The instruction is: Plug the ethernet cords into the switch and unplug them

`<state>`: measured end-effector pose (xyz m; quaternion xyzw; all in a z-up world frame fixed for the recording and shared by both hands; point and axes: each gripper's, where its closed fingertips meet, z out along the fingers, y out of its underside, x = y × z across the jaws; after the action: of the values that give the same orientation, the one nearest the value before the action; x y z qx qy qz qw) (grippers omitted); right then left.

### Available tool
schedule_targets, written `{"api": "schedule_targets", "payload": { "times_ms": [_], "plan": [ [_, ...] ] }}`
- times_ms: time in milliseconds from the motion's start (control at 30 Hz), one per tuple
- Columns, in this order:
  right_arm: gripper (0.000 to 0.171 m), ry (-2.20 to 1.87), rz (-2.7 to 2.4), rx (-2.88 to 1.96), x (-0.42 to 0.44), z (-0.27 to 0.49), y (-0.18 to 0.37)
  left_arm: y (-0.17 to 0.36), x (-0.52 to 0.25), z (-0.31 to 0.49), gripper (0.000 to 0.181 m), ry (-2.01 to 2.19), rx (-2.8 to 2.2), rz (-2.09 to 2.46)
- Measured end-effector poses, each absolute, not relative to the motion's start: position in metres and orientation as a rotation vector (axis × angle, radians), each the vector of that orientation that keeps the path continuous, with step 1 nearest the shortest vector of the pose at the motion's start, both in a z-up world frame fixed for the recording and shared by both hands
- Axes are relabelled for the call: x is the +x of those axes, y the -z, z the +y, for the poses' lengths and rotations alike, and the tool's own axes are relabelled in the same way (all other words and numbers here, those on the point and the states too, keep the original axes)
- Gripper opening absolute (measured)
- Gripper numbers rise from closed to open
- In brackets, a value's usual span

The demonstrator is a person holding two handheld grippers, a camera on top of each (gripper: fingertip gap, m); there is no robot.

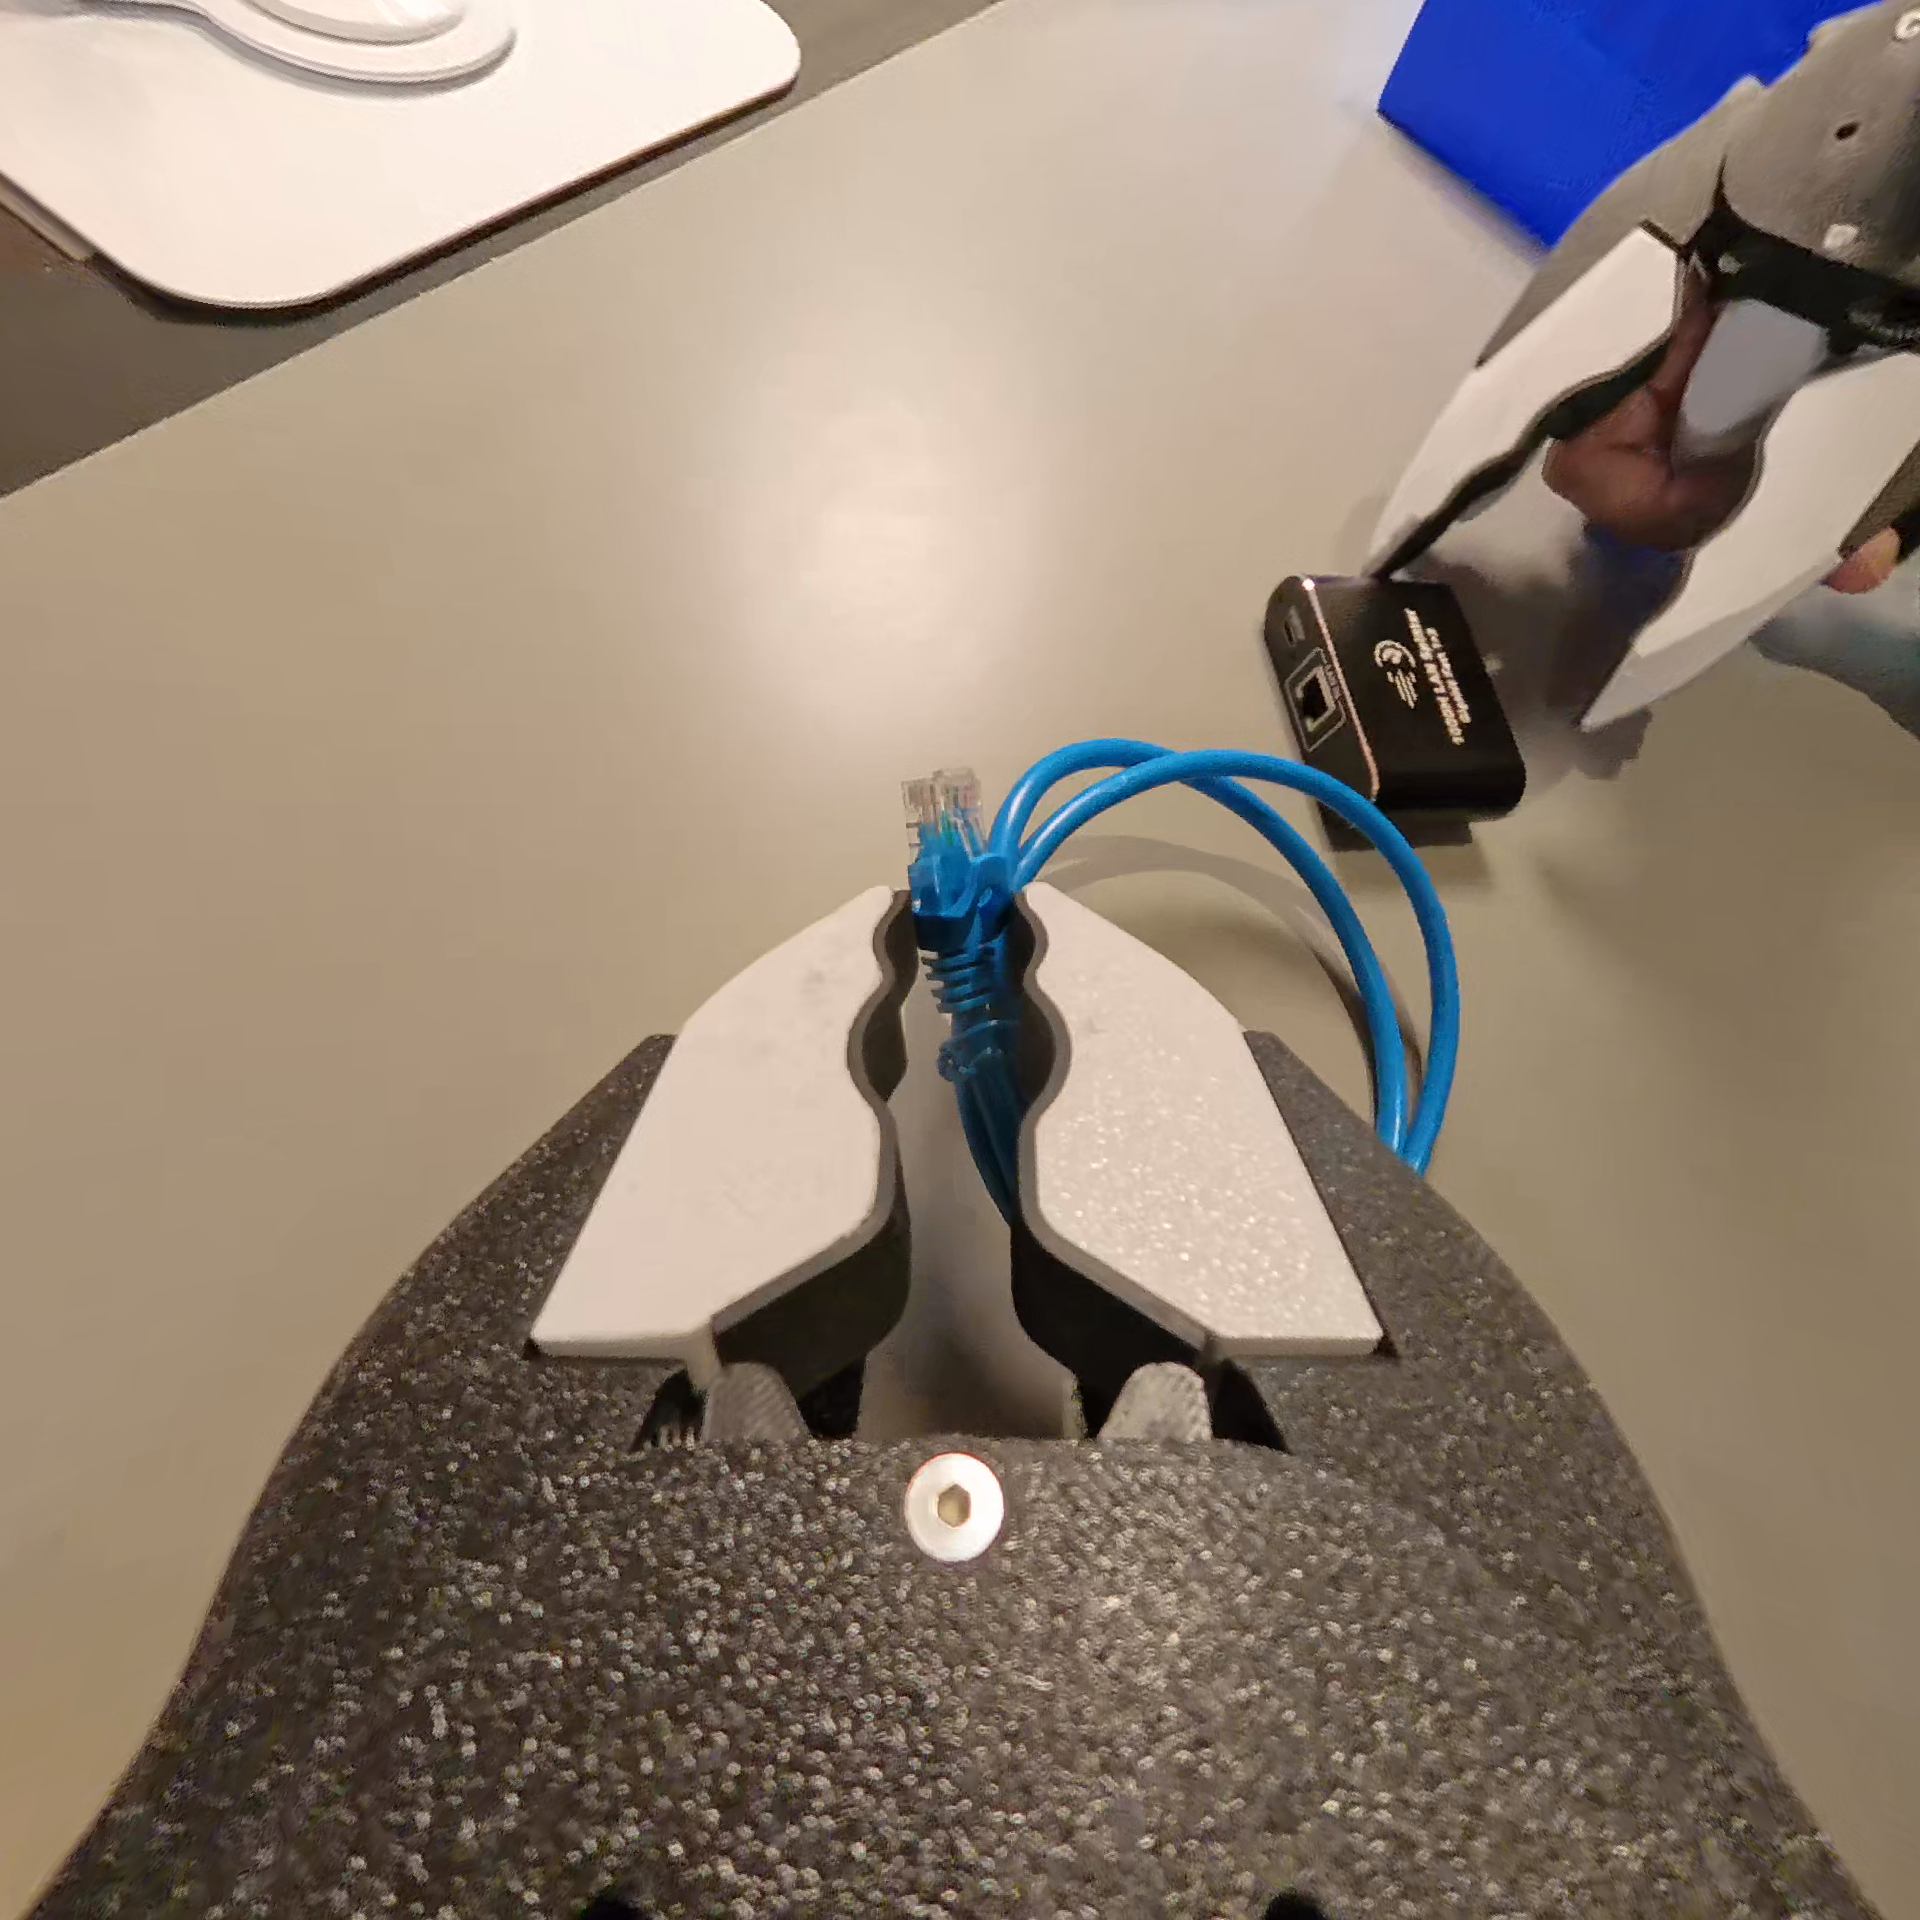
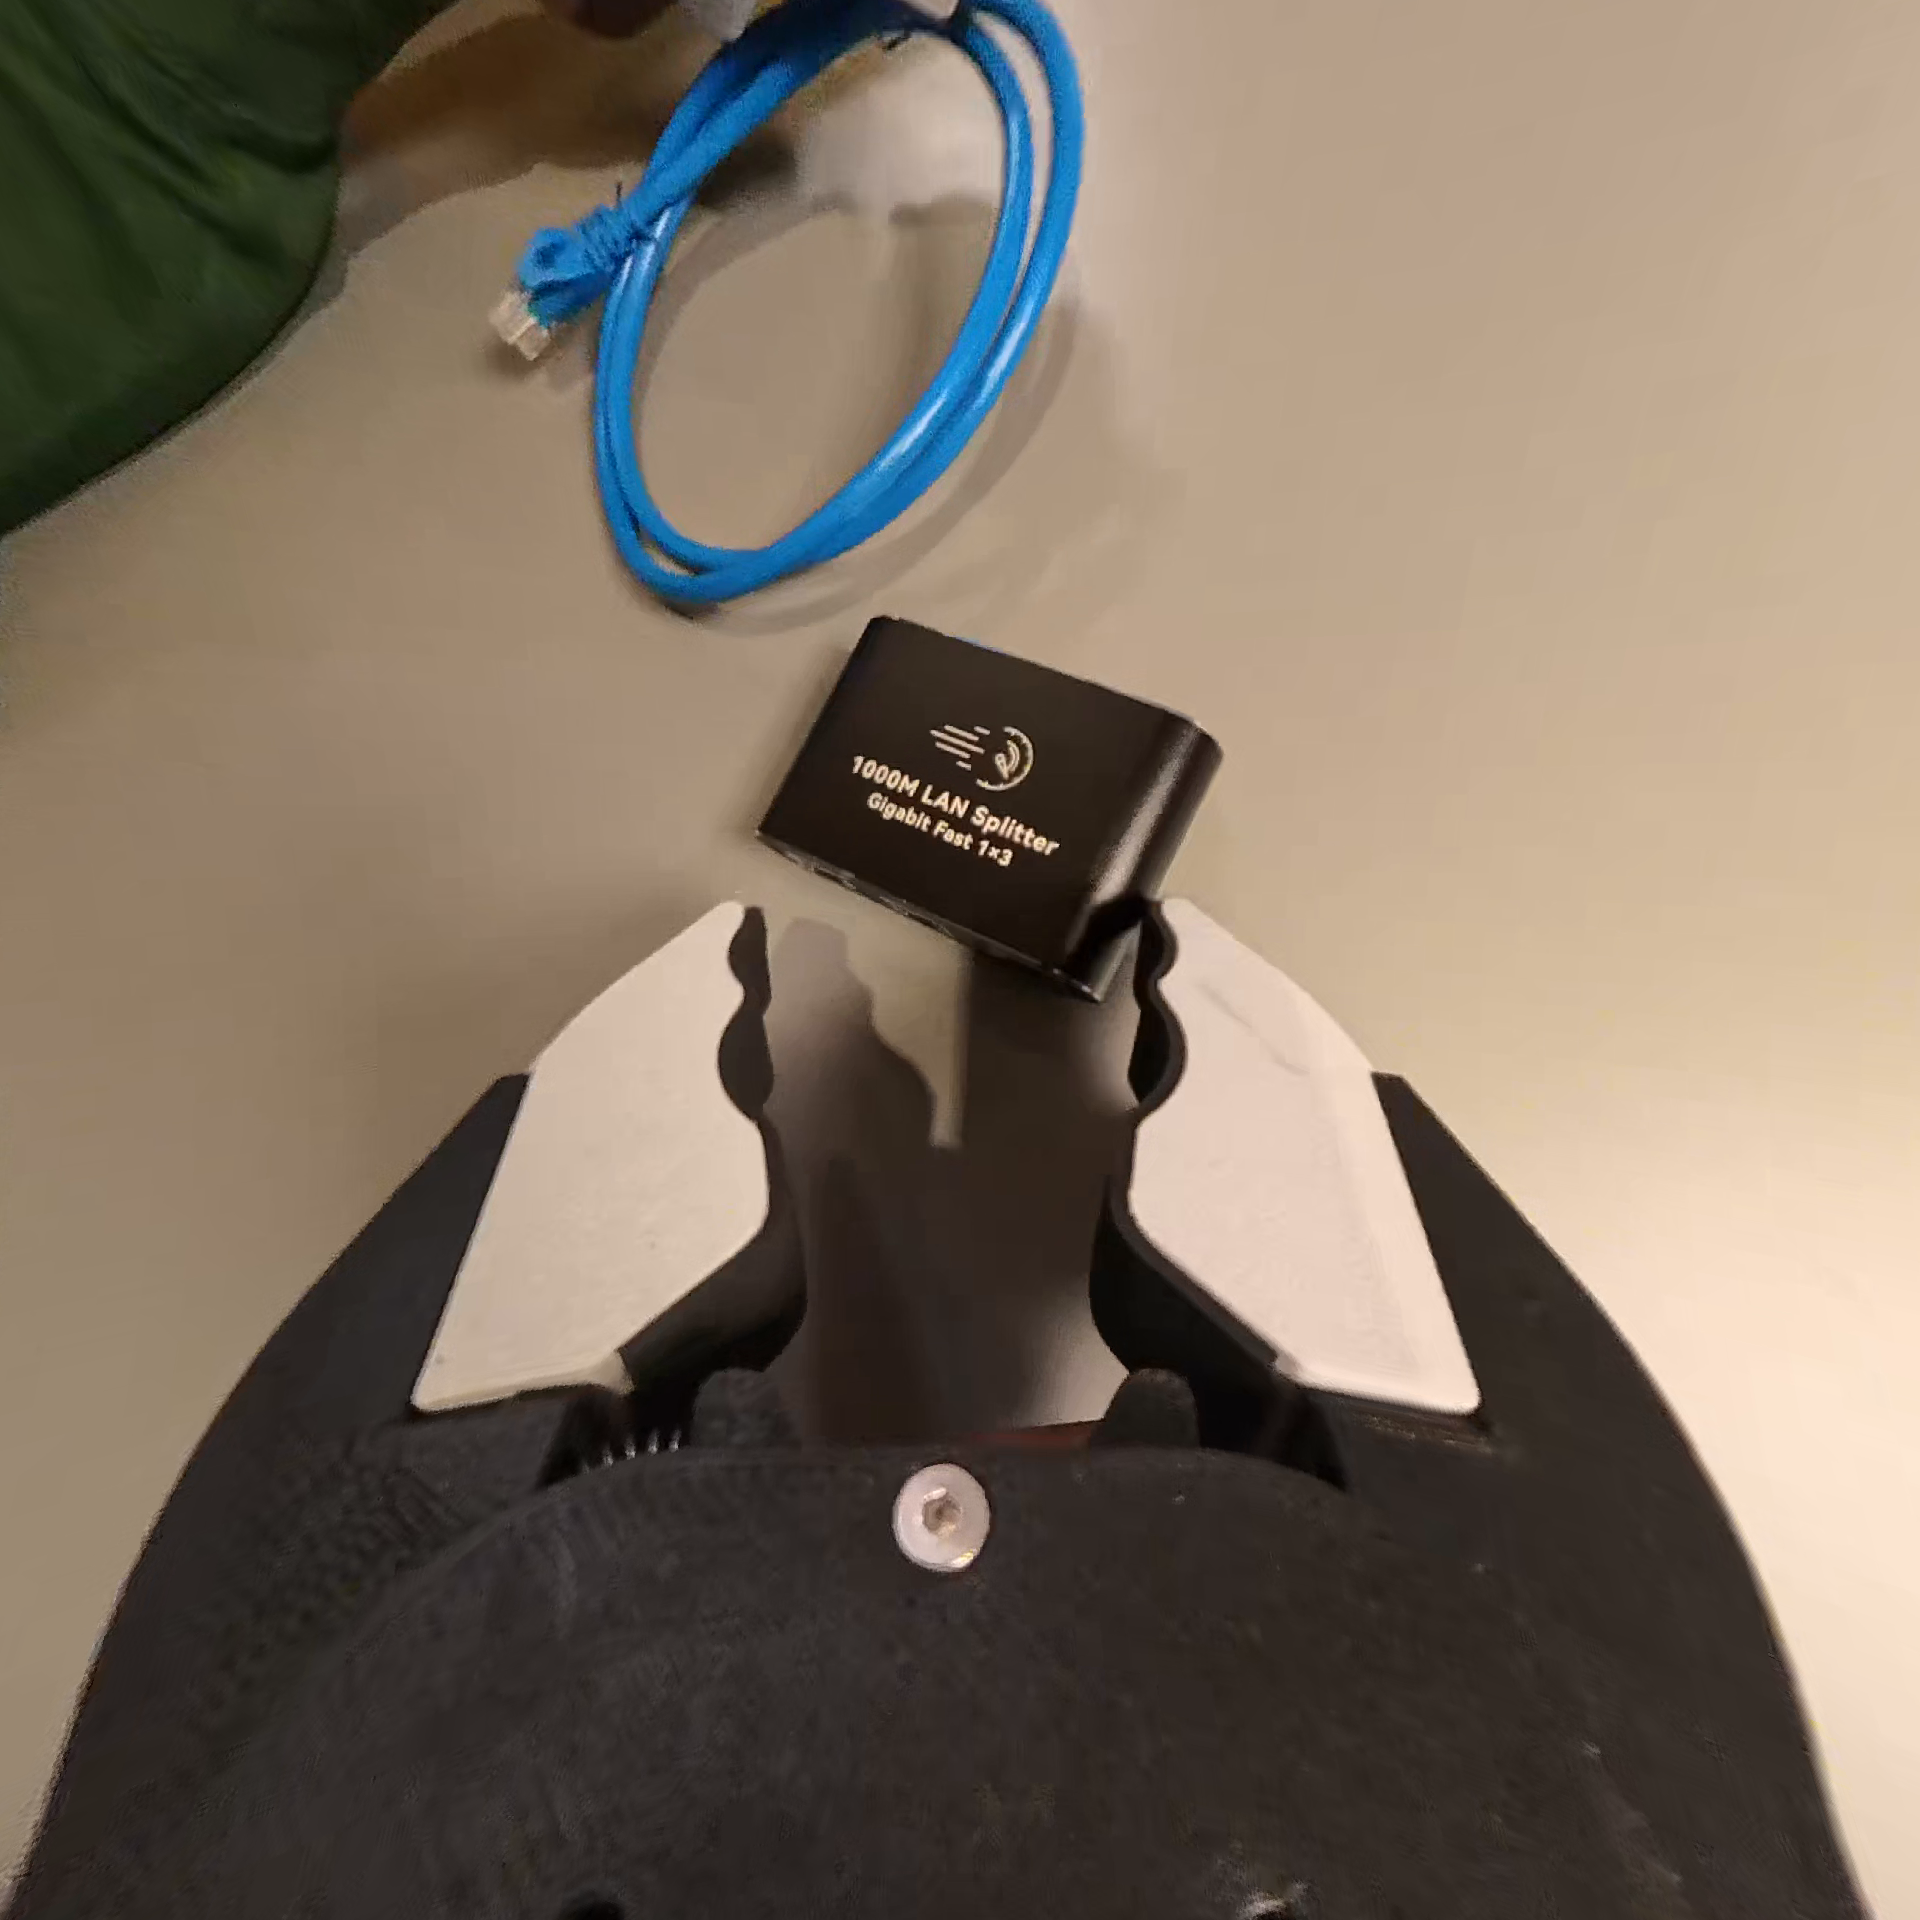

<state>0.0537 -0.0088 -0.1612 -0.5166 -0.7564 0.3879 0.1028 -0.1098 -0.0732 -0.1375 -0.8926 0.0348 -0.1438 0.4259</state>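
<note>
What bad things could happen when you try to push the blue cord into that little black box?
1. The left hand-held gripper pinches the cord below its plug, so the plug might tilt and miss the port.
2. The right hand-held gripper is open and only nears the switch at one corner; nothing grips it, so a push might slide it across the table.
3. The cord's dangling loops could snag or drag the switch.

The switch (image 2: 987, 800) looks smooth, satin black; the cord (image 2: 831, 343) glossy blue plastic; the worktop (image 1: 623, 520) matt grey; the claw body (image 1: 935, 1662) rough, grainy
</note>
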Motion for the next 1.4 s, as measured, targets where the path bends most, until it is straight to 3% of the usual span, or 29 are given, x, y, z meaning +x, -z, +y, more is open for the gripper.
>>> {"api": "schedule_targets", "payload": {
  "times_ms": [300, 533, 667, 767, 867, 1400],
  "plan": [
    [0.058, -1.18, -2.467, -1.416, 0.083, -0.036, 0.161, 0.138, -0.116, -0.074, 0.017, 0.344, -2.23, 0.059],
    [0.088, -1.156, -2.238, -1.34, 0.05, -0.019, 0.15, 0.137, -0.116, -0.077, 0.017, 0.357, -2.236, 0.064],
    [0.093, -1.115, -2.267, -1.324, 0.043, -0.032, 0.161, 0.142, -0.112, -0.081, 0.017, 0.391, -2.265, 0.084],
    [0.088, -0.914, -2.357, -1.303, 0.044, -0.035, 0.18, 0.145, -0.108, -0.083, 0.017, 0.41, -2.283, 0.101],
    [0.061, -0.883, -2.308, -1.331, 0.037, -0.033, 0.178, 0.146, -0.105, -0.083, 0.017, 0.418, -2.287, 0.117],
    [0.06, -0.793, -1.929, -1.743, 0.02, 0.027, 0.176, 0.157, -0.073, -0.061, 0.017, 0.423, -2.275, 0.183]
  ]
}}
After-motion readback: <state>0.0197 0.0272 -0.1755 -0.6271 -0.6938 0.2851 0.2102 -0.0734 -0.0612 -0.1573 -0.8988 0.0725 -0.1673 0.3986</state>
